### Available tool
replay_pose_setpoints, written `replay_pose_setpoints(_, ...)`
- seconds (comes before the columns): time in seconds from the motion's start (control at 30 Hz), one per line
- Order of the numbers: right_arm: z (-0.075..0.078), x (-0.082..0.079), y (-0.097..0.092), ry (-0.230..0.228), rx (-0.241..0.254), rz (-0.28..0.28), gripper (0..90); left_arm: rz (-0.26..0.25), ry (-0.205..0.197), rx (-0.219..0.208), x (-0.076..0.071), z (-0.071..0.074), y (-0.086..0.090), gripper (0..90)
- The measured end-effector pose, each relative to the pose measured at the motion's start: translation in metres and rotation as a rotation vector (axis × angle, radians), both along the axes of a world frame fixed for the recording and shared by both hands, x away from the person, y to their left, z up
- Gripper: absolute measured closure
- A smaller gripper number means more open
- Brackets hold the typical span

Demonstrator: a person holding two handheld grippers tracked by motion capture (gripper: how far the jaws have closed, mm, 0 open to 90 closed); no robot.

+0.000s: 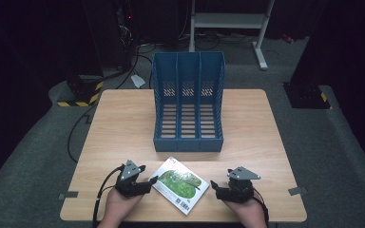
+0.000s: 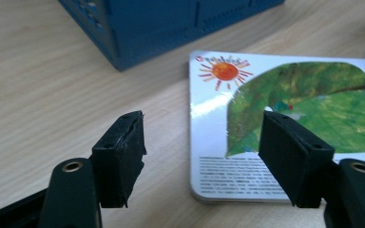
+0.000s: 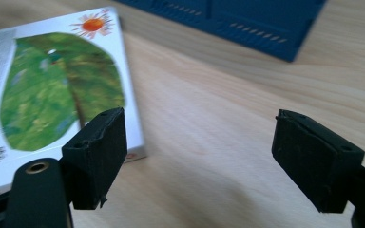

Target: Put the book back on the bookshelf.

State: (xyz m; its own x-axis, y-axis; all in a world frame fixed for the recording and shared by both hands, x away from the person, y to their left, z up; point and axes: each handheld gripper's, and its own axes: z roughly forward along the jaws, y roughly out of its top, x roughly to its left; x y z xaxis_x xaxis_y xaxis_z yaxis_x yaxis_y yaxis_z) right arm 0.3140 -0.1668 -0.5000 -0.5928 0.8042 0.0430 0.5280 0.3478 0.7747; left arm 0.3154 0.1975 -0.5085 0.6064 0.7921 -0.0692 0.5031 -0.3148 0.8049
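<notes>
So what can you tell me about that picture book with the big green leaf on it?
The thin, glossy white cardboard picture book lies flat and closed on the light wooden table, turned at a slant, in front of the blue plastic file rack and apart from it. Its cover shows a big painted green leaf, a small orange sun in one corner and lines of small print along one edge. Its corners are rounded. Only the table touches it.

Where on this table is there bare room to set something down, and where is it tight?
Bare wood lies on the table left of the blue rack, right of it, and in a thin strip between rack and book. The near edge is crowded: the left gripper and right gripper, both open, flank the book.
</notes>
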Motion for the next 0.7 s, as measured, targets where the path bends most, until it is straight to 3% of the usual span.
replay_pose_setpoints(0.27,-0.012,-0.003,0.015,0.052,-0.026,0.062,24.6,-0.035,0.060,-0.004,0.002,-0.011,-0.010,31.7)
replay_pose_setpoints(0.47,-0.015,-0.005,0.018,0.057,-0.047,0.083,28.7,-0.050,0.070,-0.003,0.001,-0.014,-0.016,31.6)
replay_pose_setpoints(0.7,-0.017,-0.005,0.016,0.073,-0.039,0.103,34.0,-0.051,0.077,-0.006,0.001,-0.014,-0.015,31.2)
